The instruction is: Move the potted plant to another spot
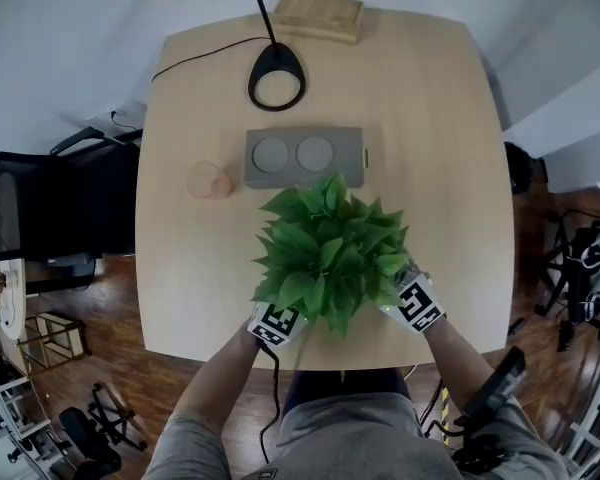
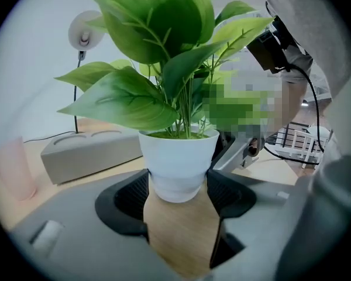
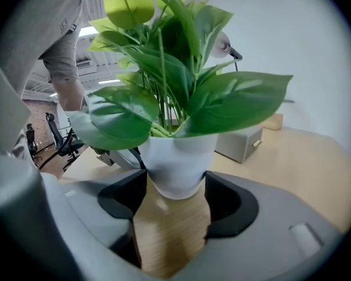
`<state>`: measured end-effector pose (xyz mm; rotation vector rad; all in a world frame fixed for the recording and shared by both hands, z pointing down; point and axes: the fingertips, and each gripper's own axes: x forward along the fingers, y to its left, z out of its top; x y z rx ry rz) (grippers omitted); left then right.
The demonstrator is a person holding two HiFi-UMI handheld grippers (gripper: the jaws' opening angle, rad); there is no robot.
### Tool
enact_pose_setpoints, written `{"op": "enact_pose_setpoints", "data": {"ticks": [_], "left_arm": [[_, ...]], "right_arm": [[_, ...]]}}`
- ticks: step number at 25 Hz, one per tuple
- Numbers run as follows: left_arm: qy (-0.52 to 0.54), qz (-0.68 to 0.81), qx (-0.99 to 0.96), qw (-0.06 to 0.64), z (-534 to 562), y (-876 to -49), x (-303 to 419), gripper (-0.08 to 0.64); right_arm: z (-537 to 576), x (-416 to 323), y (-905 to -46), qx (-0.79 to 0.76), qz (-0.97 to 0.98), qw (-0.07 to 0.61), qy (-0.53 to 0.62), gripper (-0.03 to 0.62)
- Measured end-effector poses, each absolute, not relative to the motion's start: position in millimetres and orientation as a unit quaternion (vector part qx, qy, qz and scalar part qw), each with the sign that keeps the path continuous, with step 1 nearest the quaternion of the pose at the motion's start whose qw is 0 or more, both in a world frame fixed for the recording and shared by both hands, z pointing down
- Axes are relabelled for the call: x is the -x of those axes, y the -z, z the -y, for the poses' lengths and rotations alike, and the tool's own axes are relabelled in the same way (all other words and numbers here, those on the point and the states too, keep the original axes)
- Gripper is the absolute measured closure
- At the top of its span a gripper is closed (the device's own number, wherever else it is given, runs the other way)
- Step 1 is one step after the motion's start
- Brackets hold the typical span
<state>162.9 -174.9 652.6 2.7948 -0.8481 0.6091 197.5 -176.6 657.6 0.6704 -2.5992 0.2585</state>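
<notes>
- Left gripper: jaws spread to full width, tips straddling the foot of the small white tapered plastic pot; pads sit just beside its sides and no squeeze shows
- Leafy green potted plant: stands on the pale wood counter close to the near edge, between the two grippers and just in front of the grey rectangular block with two round recesses
- Plant is upright, its long axis vertical: pot mouth up, stems rise straight, and broad leaves fan outward and hide the pot from above
- Right gripper: also spread wide, with the pot's foot between its tips from the opposite side; not clamped, as far as I can judge
- Step, by my reading: pot bracketed and resting on the counter, grasp not yet made
- Next move calls for both grippers closing evenly on the tapered foot, then a level lift; the top-heavy foliage would tip the pot under uneven pressure
- Bare counter lies to the left and right as candidate spots
</notes>
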Motion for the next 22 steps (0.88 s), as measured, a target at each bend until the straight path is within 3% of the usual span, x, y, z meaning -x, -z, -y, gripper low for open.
{"op": "enact_pose_setpoints", "data": {"ticks": [22], "left_arm": [[-0.16,0.355,-0.921,0.024,167.8,-518.3,-159.1,0.261]], "right_arm": [[172.5,-195.8,-532.7,-0.218,0.953,0.211,-0.014,0.278]]}}
